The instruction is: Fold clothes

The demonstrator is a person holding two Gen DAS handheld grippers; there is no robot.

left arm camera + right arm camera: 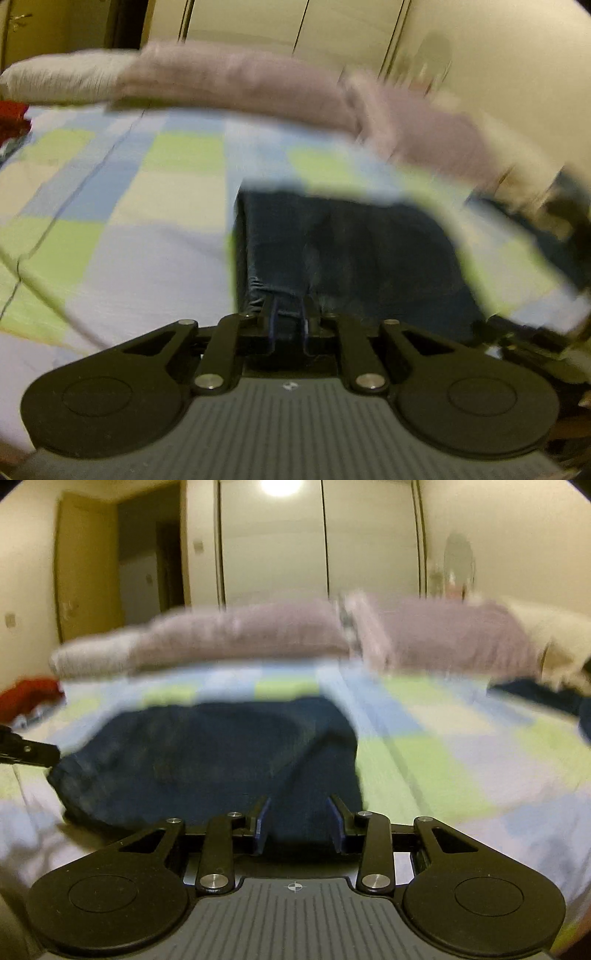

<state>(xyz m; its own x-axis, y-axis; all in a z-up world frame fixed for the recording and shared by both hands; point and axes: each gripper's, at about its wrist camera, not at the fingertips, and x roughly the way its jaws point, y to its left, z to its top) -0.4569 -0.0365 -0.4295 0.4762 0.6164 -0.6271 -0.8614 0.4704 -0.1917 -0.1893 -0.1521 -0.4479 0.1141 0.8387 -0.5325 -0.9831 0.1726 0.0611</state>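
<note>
Two black two-finger grippers over a bed with a checked blue, green and white sheet. Dark blue denim garment lies spread on the sheet, mid-bed, both frames motion-blurred. Left gripper: fingers narrowly apart with denim between them, looks pinched on the fabric edge; in the right wrist view its tip sits at the garment's left corner. Right gripper: fingers set wider, straddling the near denim edge, pads not closed on it. Mauve pillows along the headboard side, red cloth at far left.
</note>
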